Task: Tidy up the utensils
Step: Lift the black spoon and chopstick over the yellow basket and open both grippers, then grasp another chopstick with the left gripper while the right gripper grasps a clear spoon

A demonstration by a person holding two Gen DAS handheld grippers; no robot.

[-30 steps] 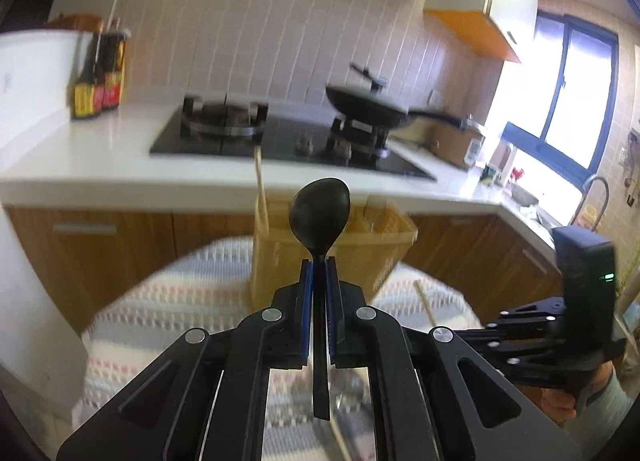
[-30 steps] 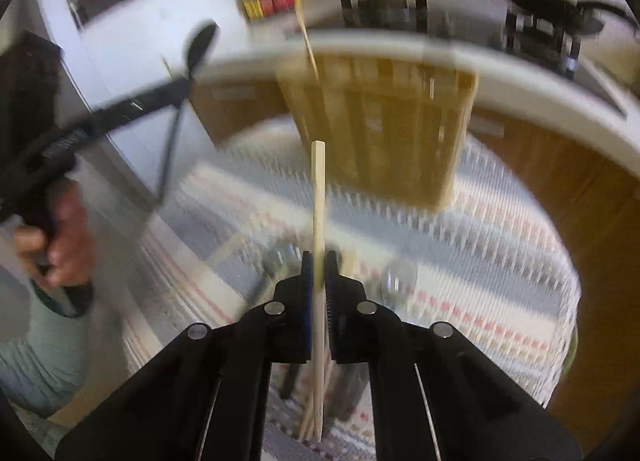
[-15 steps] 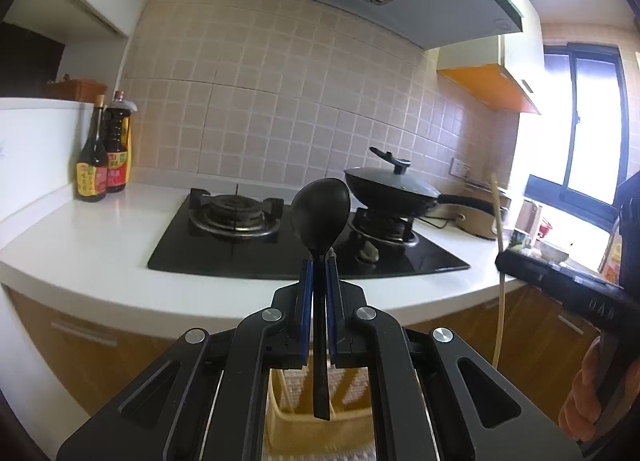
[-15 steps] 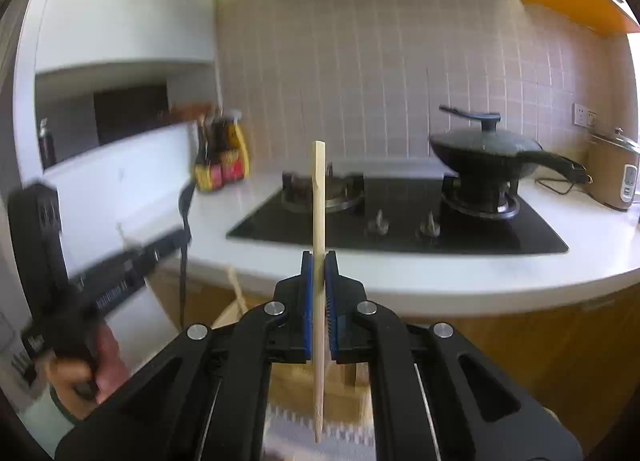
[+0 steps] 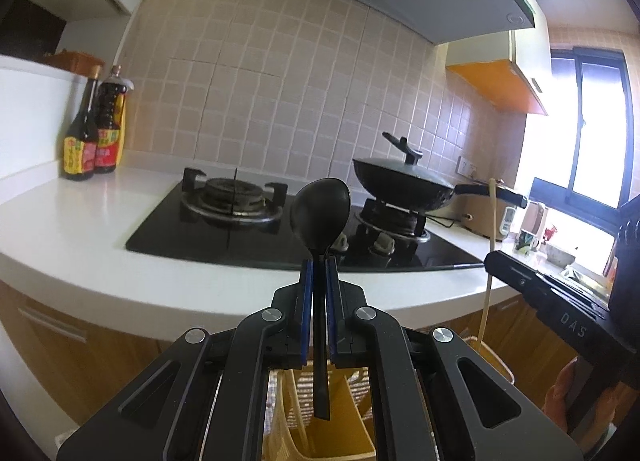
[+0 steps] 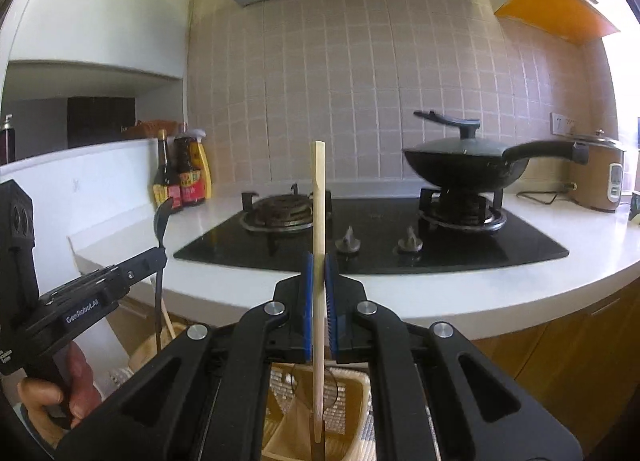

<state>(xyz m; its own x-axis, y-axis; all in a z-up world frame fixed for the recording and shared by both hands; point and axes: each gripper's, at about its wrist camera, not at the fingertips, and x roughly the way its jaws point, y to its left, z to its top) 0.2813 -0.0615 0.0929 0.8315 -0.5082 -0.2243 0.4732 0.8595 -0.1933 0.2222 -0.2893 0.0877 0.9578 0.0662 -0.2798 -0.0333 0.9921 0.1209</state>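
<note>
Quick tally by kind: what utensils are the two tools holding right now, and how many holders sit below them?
Black spoons: 1, spoon in the left tool
Wooden chopsticks: 1, chopstick in the right tool
Holders: 1, holder below both
Total: 3

White countertop (image 6: 480,293): black hob (image 6: 372,239), sauce bottles (image 6: 182,177), rice cooker (image 6: 600,175)

Both wrist views face the hob (image 5: 304,229), side by side
</note>
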